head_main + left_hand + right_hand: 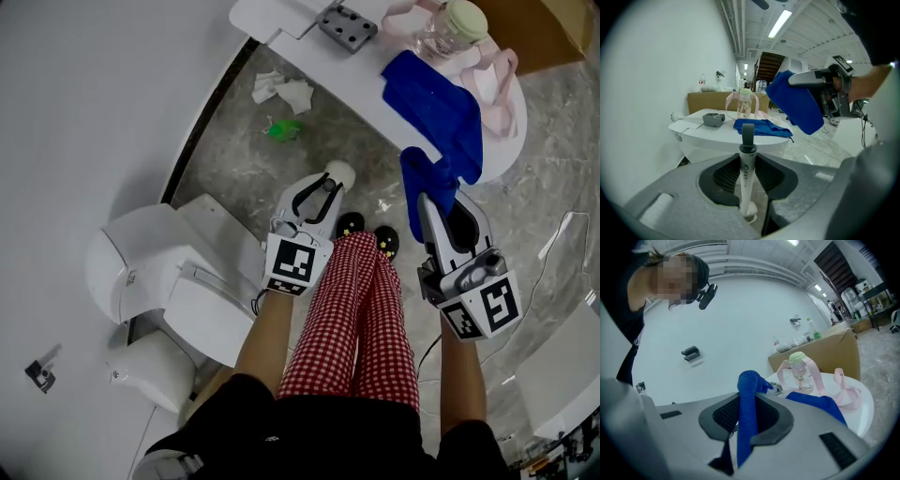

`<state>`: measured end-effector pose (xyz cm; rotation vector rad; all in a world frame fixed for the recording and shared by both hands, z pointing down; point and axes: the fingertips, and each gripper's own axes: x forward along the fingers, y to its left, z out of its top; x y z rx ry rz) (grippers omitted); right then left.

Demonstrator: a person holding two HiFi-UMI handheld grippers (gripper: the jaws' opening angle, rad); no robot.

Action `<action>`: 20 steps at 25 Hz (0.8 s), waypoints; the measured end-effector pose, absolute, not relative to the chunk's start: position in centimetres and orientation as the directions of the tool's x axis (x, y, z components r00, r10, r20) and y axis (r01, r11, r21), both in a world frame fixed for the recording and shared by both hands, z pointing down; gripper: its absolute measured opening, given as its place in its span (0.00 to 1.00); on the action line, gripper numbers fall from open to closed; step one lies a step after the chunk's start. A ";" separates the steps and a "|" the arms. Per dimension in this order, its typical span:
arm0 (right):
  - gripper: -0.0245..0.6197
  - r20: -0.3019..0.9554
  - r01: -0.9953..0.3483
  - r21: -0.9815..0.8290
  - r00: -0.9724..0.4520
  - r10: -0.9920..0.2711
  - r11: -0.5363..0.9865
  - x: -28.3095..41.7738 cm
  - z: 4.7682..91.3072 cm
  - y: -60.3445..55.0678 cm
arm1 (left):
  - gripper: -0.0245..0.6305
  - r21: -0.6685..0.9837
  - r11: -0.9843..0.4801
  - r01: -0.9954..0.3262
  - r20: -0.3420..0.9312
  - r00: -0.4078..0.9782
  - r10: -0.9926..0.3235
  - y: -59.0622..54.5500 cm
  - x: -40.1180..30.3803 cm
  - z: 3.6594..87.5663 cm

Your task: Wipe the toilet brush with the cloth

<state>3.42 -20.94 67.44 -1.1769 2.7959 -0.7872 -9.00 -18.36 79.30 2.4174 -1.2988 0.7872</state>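
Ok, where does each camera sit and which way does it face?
Head view: on the person's head, facing steeply down; shows forearms, checked trousers, left gripper and right gripper.
Left gripper view: looks along its jaws, shut on the toilet brush, towards the white table; the right forearm shows.
Right gripper view: looks along its jaws, shut on the cloth, towards the table; the person's torso shows.
Shared: both gripper views show the bottle.

Held side by side, the left claw [323, 190] clamps the toilet brush [746, 161] and the right claw [437, 203] pinches the cloth [747, 418].
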 end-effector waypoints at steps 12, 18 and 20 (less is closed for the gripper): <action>0.14 0.189 -0.661 -0.439 -0.730 -0.657 0.608 3.6 65.3 -17.5 | 0.19 -0.012 -0.526 -0.850 0.504 0.449 -0.738 -16.5 -9.3 74.1; 0.14 0.158 -0.646 -0.447 -0.738 -0.657 0.619 3.0 63.4 -17.0 | 0.19 -0.003 -0.512 -0.859 0.419 0.463 -0.781 -16.5 -8.9 69.9; 0.14 0.143 -0.635 -0.448 -0.746 -0.651 0.629 2.6 62.8 -16.8 | 0.19 -0.015 -0.513 -0.858 0.403 0.464 -0.789 -16.3 -8.9 68.4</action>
